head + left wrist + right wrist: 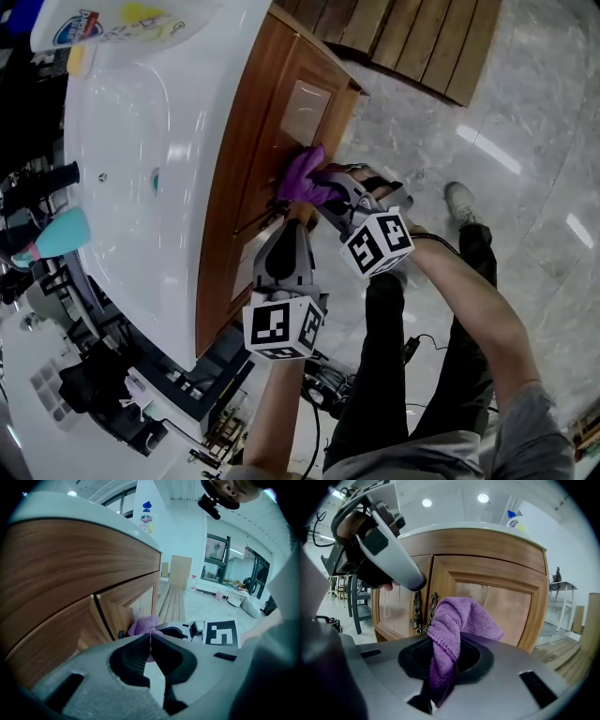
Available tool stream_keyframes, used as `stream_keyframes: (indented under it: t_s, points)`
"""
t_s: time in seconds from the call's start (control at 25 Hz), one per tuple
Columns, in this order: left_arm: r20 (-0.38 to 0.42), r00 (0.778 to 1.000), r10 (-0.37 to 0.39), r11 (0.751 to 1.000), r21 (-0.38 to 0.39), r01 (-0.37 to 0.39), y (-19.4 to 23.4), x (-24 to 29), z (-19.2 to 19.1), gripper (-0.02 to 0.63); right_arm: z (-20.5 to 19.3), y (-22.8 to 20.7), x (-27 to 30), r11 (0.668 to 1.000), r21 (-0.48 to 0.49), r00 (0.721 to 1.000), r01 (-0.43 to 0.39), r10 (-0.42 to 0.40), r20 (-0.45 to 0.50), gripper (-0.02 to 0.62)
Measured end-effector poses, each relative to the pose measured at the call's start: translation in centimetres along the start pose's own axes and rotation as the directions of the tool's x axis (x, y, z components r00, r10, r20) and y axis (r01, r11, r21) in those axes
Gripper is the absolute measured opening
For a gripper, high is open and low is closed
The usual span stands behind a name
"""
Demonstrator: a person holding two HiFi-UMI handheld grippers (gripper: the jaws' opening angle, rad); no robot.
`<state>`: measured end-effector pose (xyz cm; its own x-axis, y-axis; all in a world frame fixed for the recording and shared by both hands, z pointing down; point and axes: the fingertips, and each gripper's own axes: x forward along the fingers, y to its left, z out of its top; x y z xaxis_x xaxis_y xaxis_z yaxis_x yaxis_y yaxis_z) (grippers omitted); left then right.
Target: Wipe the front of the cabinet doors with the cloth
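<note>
Cloth (451,630) is hanging pinched between the closed jaws of the right gripper (444,656), seemingly touching the wooden cabinet door (501,603) near its handles (423,613). The left gripper (150,641) is hovering just beside it, jaws together, gripping nothing.

Glossy grey marble floor (534,112) w/ light streaks. Wood slats (412,37) lie on it. Big windows (218,555) in white wall (187,531). Round ceiling lights (483,498) on. Dark chair (355,609) at side.

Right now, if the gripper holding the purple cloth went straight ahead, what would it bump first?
Probably the cabinet door, at its panel. The right gripper points at it, and the purple cloth in its jaws would touch first. The gap is hard to judge.
</note>
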<state>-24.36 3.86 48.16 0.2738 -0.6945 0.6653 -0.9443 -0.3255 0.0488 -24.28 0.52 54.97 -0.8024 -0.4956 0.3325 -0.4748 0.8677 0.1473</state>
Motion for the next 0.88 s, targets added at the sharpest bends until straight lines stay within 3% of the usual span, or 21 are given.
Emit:
stream_keyframes:
  t_s: [0.36, 0.88]
  points:
    - [-0.014, 1.0, -0.017, 1.0, 0.006, 0.017, 0.7, -0.3, -0.4, 0.015, 0.1, 0.9, 2.4, 1.0, -0.005, 1.0, 0.013, -0.013, -0.014, 0.074]
    - [-0.035, 0.999, -0.013, 1.0, 0.012, 0.013, 1.0, 0.6, -0.5, 0.015, -0.4, -0.5, 3.2, 0.997, 0.059, 0.999, 0.047, -0.045, -0.029, 0.074]
